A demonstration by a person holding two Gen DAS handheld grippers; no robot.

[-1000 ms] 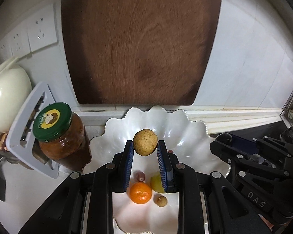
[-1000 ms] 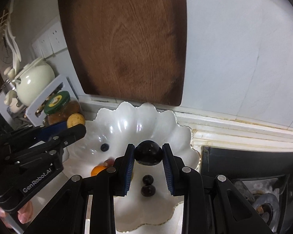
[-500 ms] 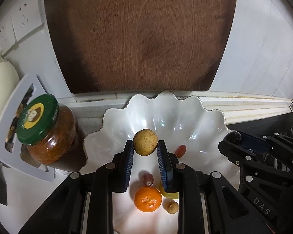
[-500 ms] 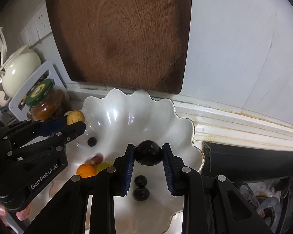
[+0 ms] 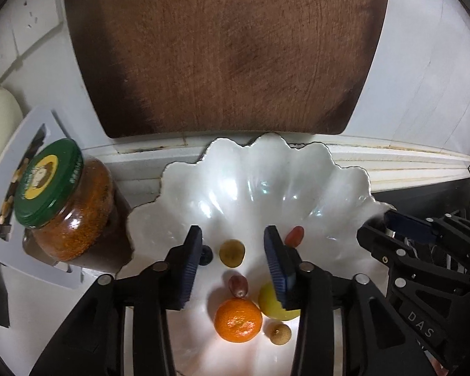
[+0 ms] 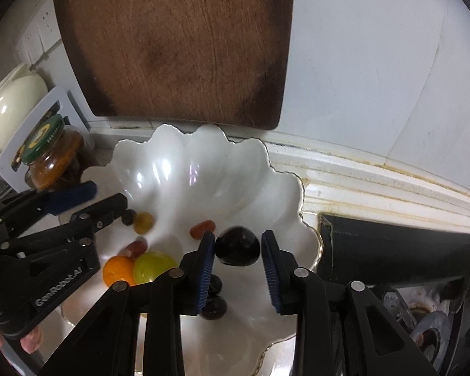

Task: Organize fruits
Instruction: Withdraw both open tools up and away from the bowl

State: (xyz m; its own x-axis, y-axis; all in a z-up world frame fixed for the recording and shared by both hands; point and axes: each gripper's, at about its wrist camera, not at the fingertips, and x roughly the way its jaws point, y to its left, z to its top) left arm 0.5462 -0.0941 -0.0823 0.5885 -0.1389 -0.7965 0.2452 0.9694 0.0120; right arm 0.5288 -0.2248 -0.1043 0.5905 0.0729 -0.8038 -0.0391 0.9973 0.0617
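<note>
Left wrist cam: my left claw (image 5: 232, 252) was over the white scalloped bowl (image 5: 266, 169), jaws apart & opening, pads touching nothing. A small tan-yellow fruit (image 5: 232, 252) sat in the gap btw the pads, on the bowl floor as far as I could tell. A dark berry (image 5: 206, 255) lay just by my left pad, a red oblong fruit (image 5: 294, 236) just past my right pad. Nearer me: a reddish grape (image 5: 238, 285), an orange mandarin (image 5: 238, 319), a yellow-green fruit (image 5: 274, 304) partly behind my right finger, a small tan fruit (image 5: 279, 333). Green-lidded jar (image 5: 59, 200) stood left of the bowl, a wooden board (image 5: 225, 50) leaned behind it.

Right wrist cam: my right claw (image 6: 237, 252) was over the bowl's right side, jaws opening, w/ a glossy black round fruit (image 6: 237, 246) btw the pads, a sliver of gap on each side, so not clamped. Two dark berries (image 6: 214, 305) lay under my left finger. Stove edge (image 6: 391, 247) to my right.
</note>
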